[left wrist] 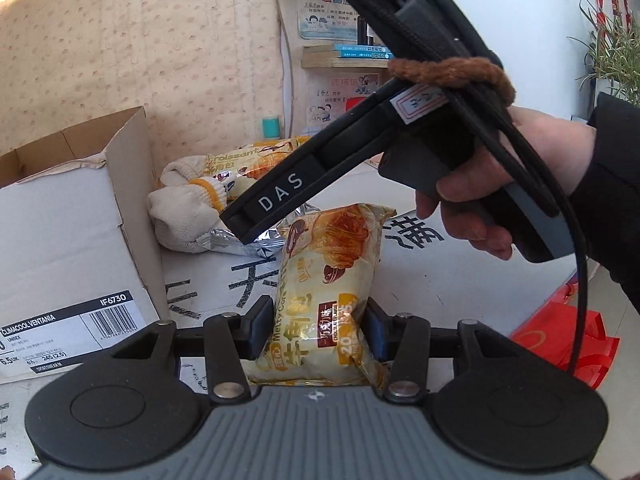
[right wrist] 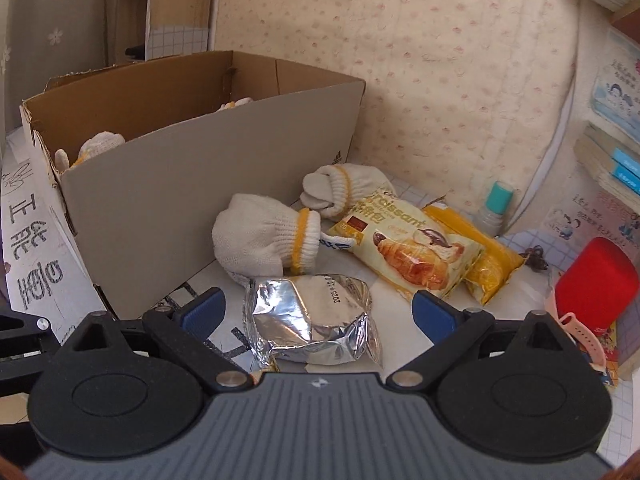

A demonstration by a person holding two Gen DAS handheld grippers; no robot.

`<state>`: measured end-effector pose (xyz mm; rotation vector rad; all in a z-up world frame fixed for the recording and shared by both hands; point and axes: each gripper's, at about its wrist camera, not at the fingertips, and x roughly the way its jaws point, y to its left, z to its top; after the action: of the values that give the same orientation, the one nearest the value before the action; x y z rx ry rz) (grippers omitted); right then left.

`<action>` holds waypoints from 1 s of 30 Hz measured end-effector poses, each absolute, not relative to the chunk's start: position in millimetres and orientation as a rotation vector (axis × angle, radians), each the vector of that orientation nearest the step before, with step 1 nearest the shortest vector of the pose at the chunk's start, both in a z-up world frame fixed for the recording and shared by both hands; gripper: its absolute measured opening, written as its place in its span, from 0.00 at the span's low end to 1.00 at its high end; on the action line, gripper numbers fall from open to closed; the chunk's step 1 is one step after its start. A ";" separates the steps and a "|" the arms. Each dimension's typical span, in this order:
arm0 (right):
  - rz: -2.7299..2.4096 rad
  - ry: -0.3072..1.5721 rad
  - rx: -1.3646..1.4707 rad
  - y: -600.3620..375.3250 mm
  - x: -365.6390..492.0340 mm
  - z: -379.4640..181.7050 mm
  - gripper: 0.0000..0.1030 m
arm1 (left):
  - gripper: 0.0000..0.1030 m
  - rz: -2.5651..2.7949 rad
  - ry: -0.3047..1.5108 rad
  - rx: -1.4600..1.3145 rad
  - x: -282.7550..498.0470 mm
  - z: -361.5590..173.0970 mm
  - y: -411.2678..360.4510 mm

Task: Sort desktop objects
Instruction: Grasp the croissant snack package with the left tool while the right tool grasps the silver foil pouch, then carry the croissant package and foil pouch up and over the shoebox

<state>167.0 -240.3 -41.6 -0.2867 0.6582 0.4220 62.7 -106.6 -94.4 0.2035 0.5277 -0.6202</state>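
My left gripper (left wrist: 318,330) is shut on a yellow croissant packet (left wrist: 330,276), which stands upright between its pads. The right gripper (left wrist: 240,224) reaches in from the upper right of the left wrist view, a hand (left wrist: 492,184) on its handle, its tip over a silver packet (left wrist: 240,240). In the right wrist view my right gripper (right wrist: 318,312) is open, its blue pads on either side of the silver foil packet (right wrist: 312,320) lying on the table. Behind it lie two white gloves with yellow cuffs (right wrist: 264,240), another croissant packet (right wrist: 412,248) and a yellow packet (right wrist: 484,264).
An open cardboard box (right wrist: 200,184) stands at the left with more gloves (right wrist: 96,148) inside. A teal-capped bottle (right wrist: 498,204) stands by the wall. A red cylinder (right wrist: 592,284) and pink strap (right wrist: 580,332) sit at the right, books (right wrist: 612,168) on a shelf above. A red bag (left wrist: 568,336) lies beyond the table edge.
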 end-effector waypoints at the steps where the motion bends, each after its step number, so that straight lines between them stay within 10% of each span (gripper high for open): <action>1: 0.434 0.681 -0.304 -238.3 172.4 -45.1 0.95 | 0.49 -0.619 0.528 0.201 62.9 -94.3 -106.3; 11: 0.485 0.839 -0.335 -224.6 215.3 -64.1 0.91 | 0.49 -0.584 0.534 0.184 69.2 -95.4 -102.8; 20: 0.406 0.789 -0.129 -252.7 196.6 -58.0 0.59 | 0.49 -0.581 0.527 0.193 63.0 -96.5 -102.9; 30: 0.221 0.676 0.026 -308.7 162.2 -44.7 0.58 | 0.48 -0.537 0.542 0.152 71.4 -96.6 -99.2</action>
<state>162.2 -308.7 -44.7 0.0258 0.6763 0.2208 71.4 -99.2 -96.6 0.1524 0.5418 -0.5370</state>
